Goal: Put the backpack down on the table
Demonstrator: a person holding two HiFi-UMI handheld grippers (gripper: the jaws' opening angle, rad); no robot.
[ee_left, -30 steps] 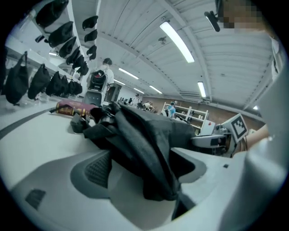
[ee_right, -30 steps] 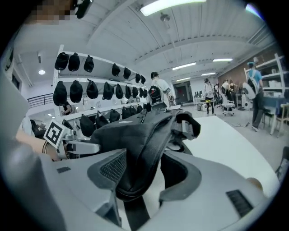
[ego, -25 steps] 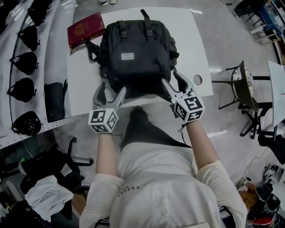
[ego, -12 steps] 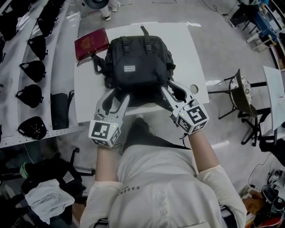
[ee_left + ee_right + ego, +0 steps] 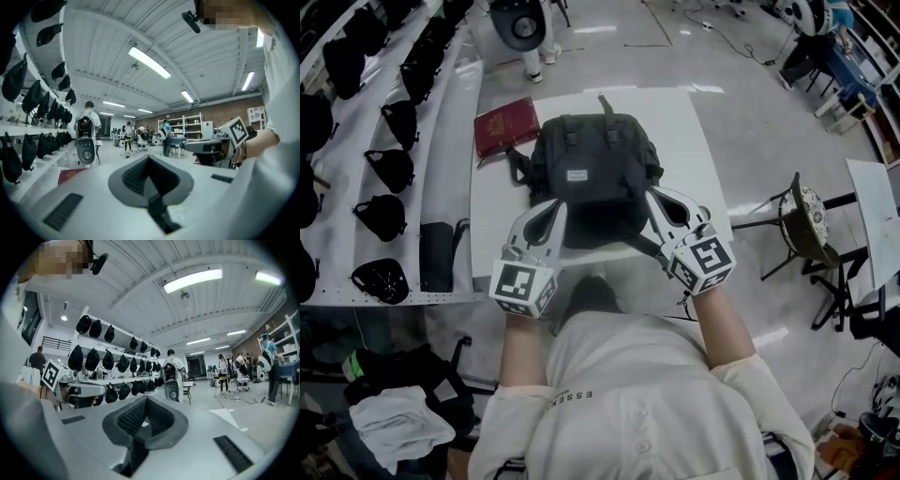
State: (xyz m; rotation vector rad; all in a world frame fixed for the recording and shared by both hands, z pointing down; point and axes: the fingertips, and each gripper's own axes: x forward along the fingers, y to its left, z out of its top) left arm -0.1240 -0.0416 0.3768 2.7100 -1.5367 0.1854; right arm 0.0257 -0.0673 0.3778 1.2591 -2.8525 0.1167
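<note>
Tabletop items number two: one black backpack (image 5: 595, 173), lying front up around the middle of the single white table (image 5: 698, 141), and one dark red booklet (image 5: 507, 126) just beside its far left corner. Two grippers hang at the near edge, each with one marker cube. The left gripper (image 5: 556, 206) and the right gripper (image 5: 656, 195) have just been closing. Both pairs of jaws are now clenched pad to pad with nothing between them, over the backpack's near end.

A small label (image 5: 574, 174) on the backpack is too small to read, as is the gold print on the booklet. Shirt lettering (image 5: 581, 397) reads "ESSENT".

At least six black caps (image 5: 386, 217) sit on shelves left of the table, and one chair (image 5: 807, 208) stands to its right. The floor (image 5: 750, 84) is grey and glossy, strip lights (image 5: 149, 62) run overhead, and several people (image 5: 127, 133) stand far off.
</note>
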